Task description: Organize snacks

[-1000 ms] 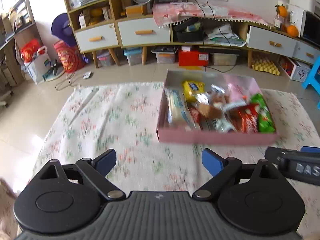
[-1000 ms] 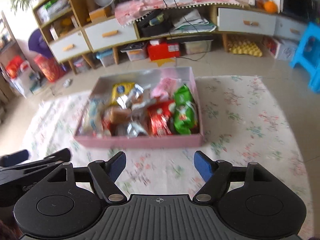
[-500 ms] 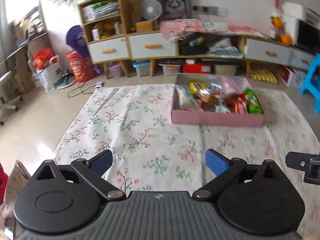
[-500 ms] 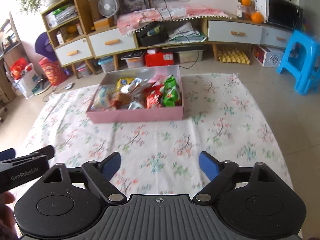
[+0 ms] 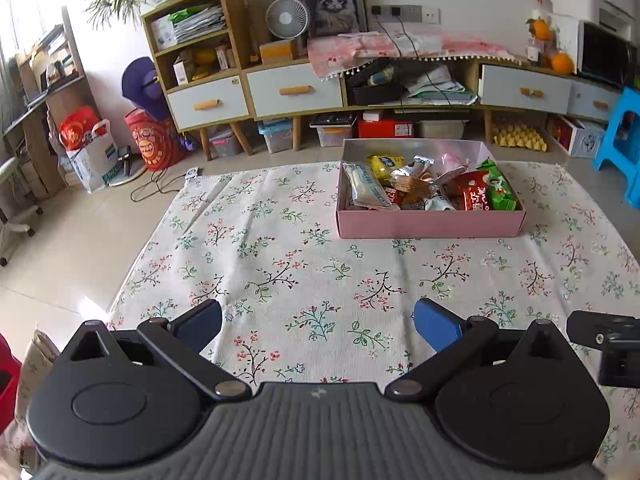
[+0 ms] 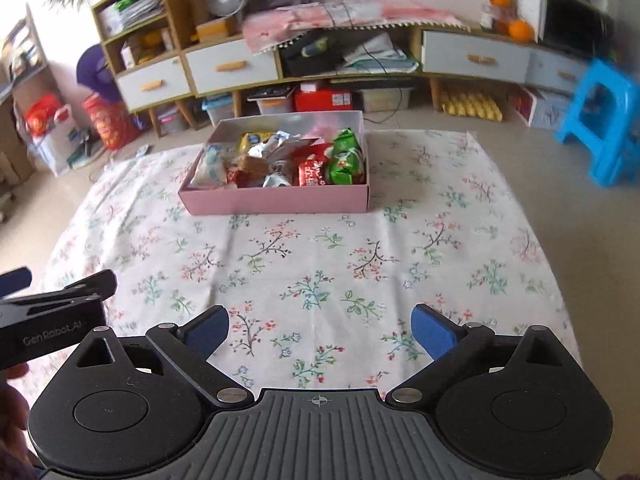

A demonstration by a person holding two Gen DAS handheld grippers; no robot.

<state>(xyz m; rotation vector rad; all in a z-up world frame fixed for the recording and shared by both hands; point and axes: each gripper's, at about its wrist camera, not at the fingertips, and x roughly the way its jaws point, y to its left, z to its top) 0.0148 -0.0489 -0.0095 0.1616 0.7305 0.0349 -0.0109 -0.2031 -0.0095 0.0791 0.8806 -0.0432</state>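
A pink box (image 5: 430, 225) (image 6: 276, 199) sits at the far side of a floral cloth (image 5: 304, 264) (image 6: 320, 256), filled with several snack packets. Among them are a green packet (image 5: 500, 192) (image 6: 346, 158), a red packet (image 5: 474, 196) (image 6: 312, 172) and a yellow one (image 5: 384, 164). My left gripper (image 5: 318, 322) hangs over the near cloth, its jaws opening wide with nothing between them. My right gripper (image 6: 320, 330) is likewise over the near cloth, jaws opening and empty. Both stand well back from the box.
Low cabinets with white drawers (image 5: 296, 90) and storage bins line the back wall. A blue stool (image 6: 604, 120) stands at the right. Bags (image 5: 86, 148) and a cable lie on the tiled floor at the left. The right gripper's side (image 5: 608, 340) shows at the left view's edge.
Both grippers have pulled back from the pink box, which now looks smaller and farther away. Both pairs of jaws have spread wider. The snacks stay in the box.
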